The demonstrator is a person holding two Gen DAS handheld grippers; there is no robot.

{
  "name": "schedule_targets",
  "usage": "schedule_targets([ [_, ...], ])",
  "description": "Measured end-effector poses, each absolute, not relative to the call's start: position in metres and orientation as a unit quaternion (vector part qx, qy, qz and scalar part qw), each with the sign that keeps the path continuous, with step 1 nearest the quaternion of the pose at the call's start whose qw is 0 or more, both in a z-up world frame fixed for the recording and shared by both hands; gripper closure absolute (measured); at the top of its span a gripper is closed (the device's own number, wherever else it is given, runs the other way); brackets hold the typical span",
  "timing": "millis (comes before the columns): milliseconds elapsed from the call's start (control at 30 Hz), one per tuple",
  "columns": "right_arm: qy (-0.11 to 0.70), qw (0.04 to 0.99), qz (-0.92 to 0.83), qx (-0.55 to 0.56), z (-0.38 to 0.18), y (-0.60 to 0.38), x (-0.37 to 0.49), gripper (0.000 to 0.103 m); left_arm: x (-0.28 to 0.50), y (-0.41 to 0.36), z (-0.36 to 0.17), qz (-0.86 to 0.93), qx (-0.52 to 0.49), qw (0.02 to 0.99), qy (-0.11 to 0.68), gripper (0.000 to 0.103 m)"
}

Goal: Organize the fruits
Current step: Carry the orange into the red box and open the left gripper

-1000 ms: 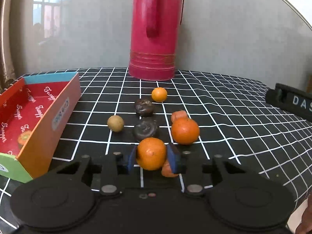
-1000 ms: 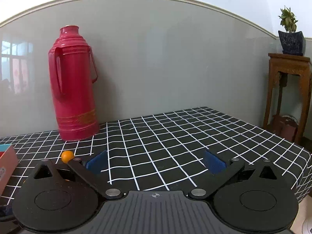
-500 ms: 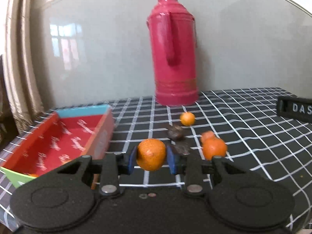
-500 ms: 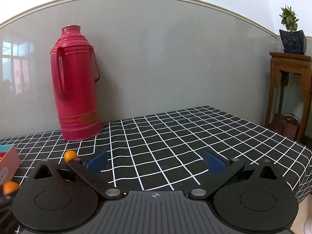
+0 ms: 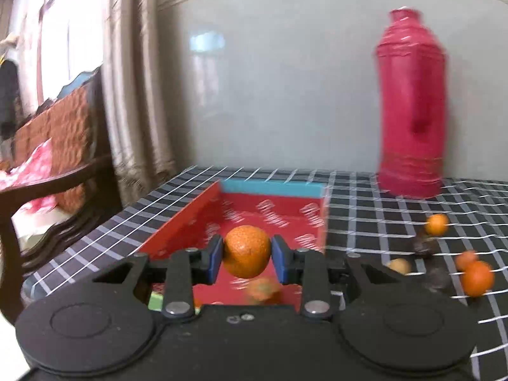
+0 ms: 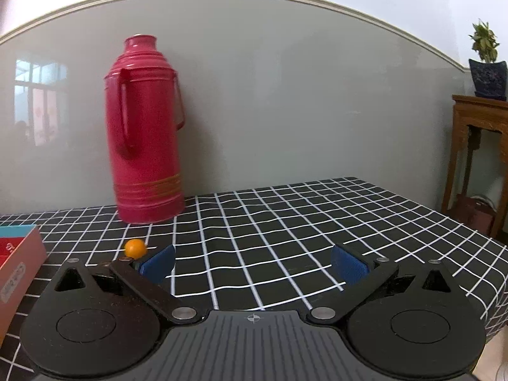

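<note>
My left gripper point(image 5: 247, 256) is shut on an orange point(image 5: 247, 250) and holds it above the open red cardboard box point(image 5: 273, 212), near its front end. Another orange fruit point(image 5: 262, 290) lies blurred on the box floor below. On the checked cloth to the right lie two oranges point(image 5: 477, 277), a small orange point(image 5: 437, 224), a tan round fruit point(image 5: 399, 266) and two dark fruits point(image 5: 424, 247). My right gripper point(image 6: 253, 265) is open and empty over bare cloth; the small orange point(image 6: 135, 247) sits by its left finger and the box's corner point(image 6: 19, 254) shows at left.
A tall red thermos point(image 5: 411, 120) stands at the back of the table by the grey wall; it also shows in the right wrist view point(image 6: 144, 133). A wooden chair point(image 5: 54, 171) and curtain stand past the table's left edge. A wooden stand with a plant point(image 6: 482, 146) is at far right.
My left gripper has lifted the orange off the cloth and swung left until it is over the red box. The right gripper has stayed open and turned slightly left.
</note>
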State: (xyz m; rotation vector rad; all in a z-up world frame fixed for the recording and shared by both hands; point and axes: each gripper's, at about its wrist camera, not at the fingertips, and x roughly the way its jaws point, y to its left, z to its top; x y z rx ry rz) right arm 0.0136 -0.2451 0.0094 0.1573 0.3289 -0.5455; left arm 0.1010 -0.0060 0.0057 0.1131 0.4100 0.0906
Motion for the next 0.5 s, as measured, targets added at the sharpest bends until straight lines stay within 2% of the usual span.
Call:
schedule_targets([
  [200,0.171,0.952,-0.242,0.072,0.007,-0.233,0.020,0.000,0.125,0.025,-0.002,0.086,0.032,0.961,0.261,0.079],
  [333,0.175,0.955,-0.230,0.069,0.005,-0.229,0.025,0.000,0.126,0.043,-0.003,0.100,0.014,0.954,0.282,0.074],
  [400,0.177,0.956,-0.224,0.073,0.005,-0.229,0.025,0.000,0.123,0.046,0.001,0.103,0.011,0.955,0.278,0.067],
  [433,0.178,0.956,-0.222,0.075,0.004,-0.230,0.025,0.000,0.121,0.047,0.002,0.102,0.011,0.956,0.275,0.054],
  [467,0.179,0.956,-0.220,0.079,0.004,-0.230,0.025,0.000,0.119,0.048,0.004,0.103,0.011,0.957,0.271,0.034],
  [500,0.182,0.956,-0.216,0.084,0.004,-0.231,0.026,0.000,0.117,0.049,0.007,0.107,0.012,0.959,0.263,0.025],
])
